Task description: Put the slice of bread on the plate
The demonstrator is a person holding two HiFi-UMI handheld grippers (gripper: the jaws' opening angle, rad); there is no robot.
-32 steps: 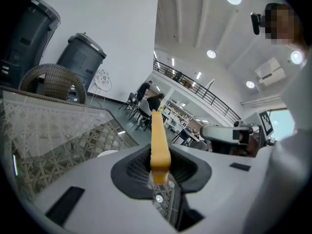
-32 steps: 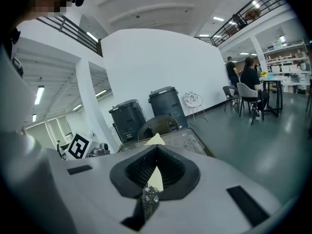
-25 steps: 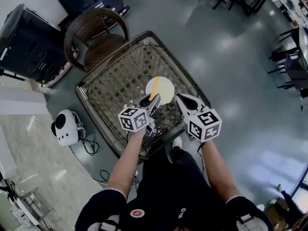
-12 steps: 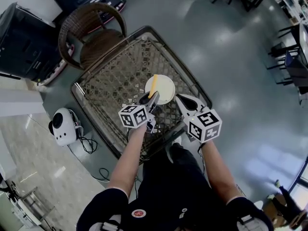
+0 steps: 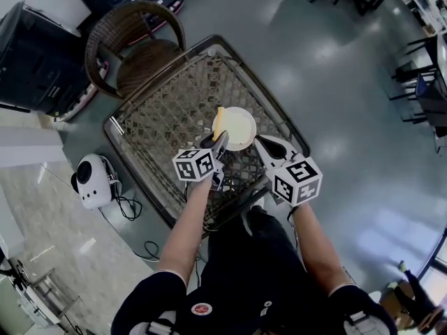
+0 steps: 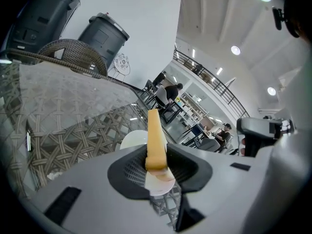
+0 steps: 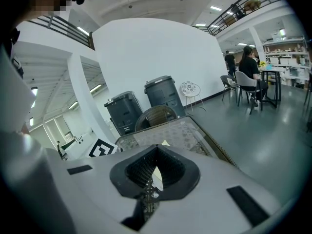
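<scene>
In the head view, a slice of bread (image 5: 218, 121) stands on edge over the left rim of the white plate (image 5: 239, 128) on the woven glass-topped table (image 5: 160, 110). My left gripper (image 5: 219, 140) is shut on the slice's near end. In the left gripper view the bread slice (image 6: 155, 140) rises edge-on from between the jaws, with the plate (image 6: 134, 139) just behind it. My right gripper (image 5: 261, 145) hangs to the plate's right near the table's front edge, shut and holding nothing; in its own view the right gripper (image 7: 155, 156) has its jaw tips touching.
A wicker chair (image 5: 133, 44) stands at the table's far left corner, with dark bins (image 5: 35, 54) behind it. A white device with cables (image 5: 93, 182) sits on the floor to the left. Chairs and tables (image 5: 419, 82) stand far right.
My left gripper has sunk with the bread, which now sits lower at the plate's left rim. The right gripper has stayed where it was.
</scene>
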